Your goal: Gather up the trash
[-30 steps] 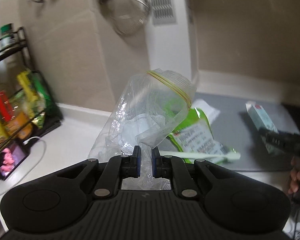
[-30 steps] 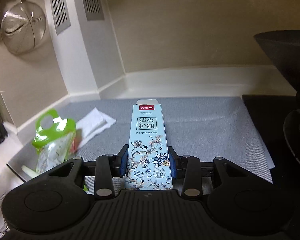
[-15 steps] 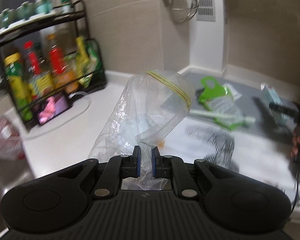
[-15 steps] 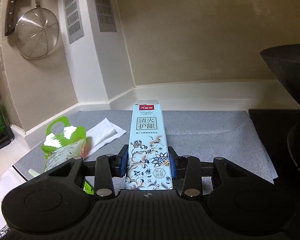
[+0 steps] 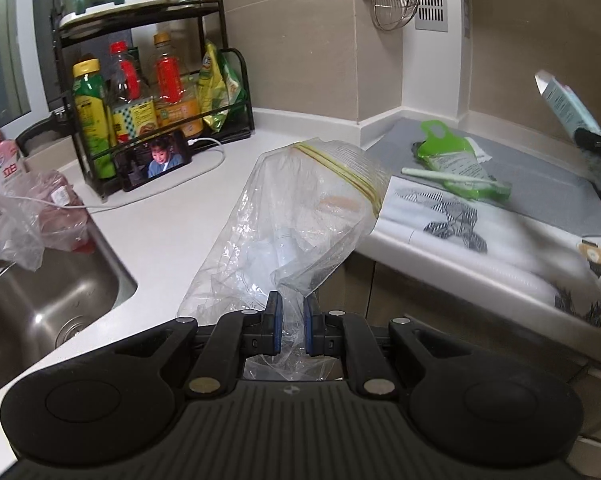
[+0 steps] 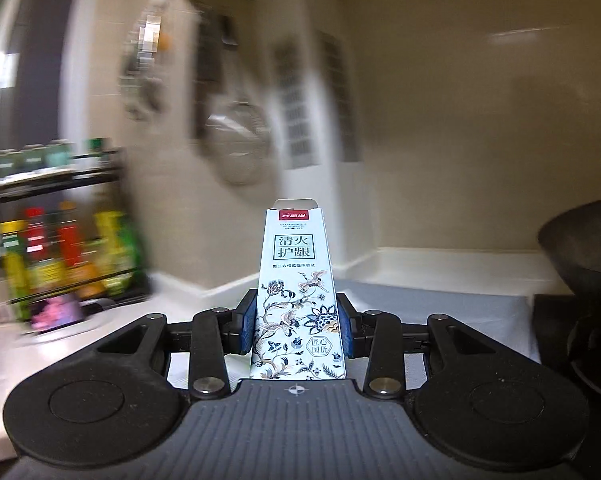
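Right wrist view first: the right gripper (image 6: 298, 322) has its jaws clamped on both long sides of a flowered toothpaste box (image 6: 296, 292), pads pressing near the lower end, and the box runs straight out ahead along the fingers, its opened flap end farthest from the hand, nearly level and clear of the counter. Over on the left wrist view, the left gripper (image 5: 288, 322) has its jaws pinched nearly together on a fold of a clear zip bag (image 5: 300, 224); the bag stands up from the grip and leans away to the right, its yellow-striped mouth at the far end, hanging above the counter's (image 5: 172, 216) front edge beside the sink (image 5: 40, 312). From there the box shows high at the right edge, tilted. So this reads as the carry: one piece of trash in hand, on its way to the bag. Next, I'd say, the box's flap end must line up with that mouth, which looks half collapsed, so it may need opening. A green pouch (image 5: 452, 160) and a pale stick (image 5: 444, 175) wait on the grey mat (image 5: 540, 192) by the back corner.
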Tool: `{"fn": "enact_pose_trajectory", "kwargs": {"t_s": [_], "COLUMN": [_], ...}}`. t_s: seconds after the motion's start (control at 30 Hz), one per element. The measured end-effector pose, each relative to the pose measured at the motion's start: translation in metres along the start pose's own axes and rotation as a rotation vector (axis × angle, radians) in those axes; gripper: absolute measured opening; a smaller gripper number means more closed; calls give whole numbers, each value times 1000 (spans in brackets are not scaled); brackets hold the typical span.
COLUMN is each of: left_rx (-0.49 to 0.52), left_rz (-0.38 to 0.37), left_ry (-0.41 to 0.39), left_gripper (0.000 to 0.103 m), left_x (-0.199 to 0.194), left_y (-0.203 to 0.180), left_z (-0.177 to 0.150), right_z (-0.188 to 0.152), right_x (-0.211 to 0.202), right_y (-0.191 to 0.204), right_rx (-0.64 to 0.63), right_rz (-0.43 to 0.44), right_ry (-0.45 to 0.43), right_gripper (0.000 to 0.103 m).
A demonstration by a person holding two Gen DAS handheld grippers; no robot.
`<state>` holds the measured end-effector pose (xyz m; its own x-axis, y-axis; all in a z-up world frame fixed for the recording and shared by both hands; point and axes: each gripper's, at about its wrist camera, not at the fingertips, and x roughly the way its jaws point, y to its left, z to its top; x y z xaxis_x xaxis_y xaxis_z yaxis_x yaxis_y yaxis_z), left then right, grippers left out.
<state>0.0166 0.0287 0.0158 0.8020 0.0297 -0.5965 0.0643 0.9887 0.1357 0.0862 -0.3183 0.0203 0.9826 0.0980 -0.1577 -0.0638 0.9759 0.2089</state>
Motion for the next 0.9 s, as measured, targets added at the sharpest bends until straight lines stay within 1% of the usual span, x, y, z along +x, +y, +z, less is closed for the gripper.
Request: {"fn": "enact_pose_trajectory", "kwargs": {"t_s": [0.1, 0.2, 0.27, 0.37, 0.43, 0.5, 0.6, 0.7, 0.8, 0.9], "left_rx": [22, 22, 22, 16, 5, -10, -11, -1, 21, 35], "left_rz": [21, 15, 9, -7, -9, -21, -11, -15, -28, -31], "left_ry": [0, 21, 39, 76, 84, 94, 90, 88, 63, 64], "left_gripper": [11, 11, 11, 11, 11, 11, 11, 11, 11, 11], "left_x": [-6, -11, -14, -19, -24, -28, -33, -35, -39, -38], "left_y": [-1, 2, 3, 6, 9, 13, 15, 10, 4, -1], "left_z": [-16, -32, -43, -61, -74, -84, -94, -95, -96, -97], "right_z": [-6, -20, -34, -60, -76, -89, -99, -104, -105, -108], "right_x": [-43, -78, -92, -105, -106, -110, -112, -110, -112, -112], "right_y": [23, 48, 64, 86, 96, 102, 113, 119, 121, 121], "right_rx": [-5, -44, -72, -102, -97, -79, -120, -130, -139, -139], "right_rz": [104, 164, 193, 242, 258, 269, 254, 248, 251, 247], "right_ry": [33, 74, 122, 227, 319, 382, 413, 444, 450, 463], "right_gripper": [41, 41, 41, 41, 41, 41, 41, 41, 41, 41]}}
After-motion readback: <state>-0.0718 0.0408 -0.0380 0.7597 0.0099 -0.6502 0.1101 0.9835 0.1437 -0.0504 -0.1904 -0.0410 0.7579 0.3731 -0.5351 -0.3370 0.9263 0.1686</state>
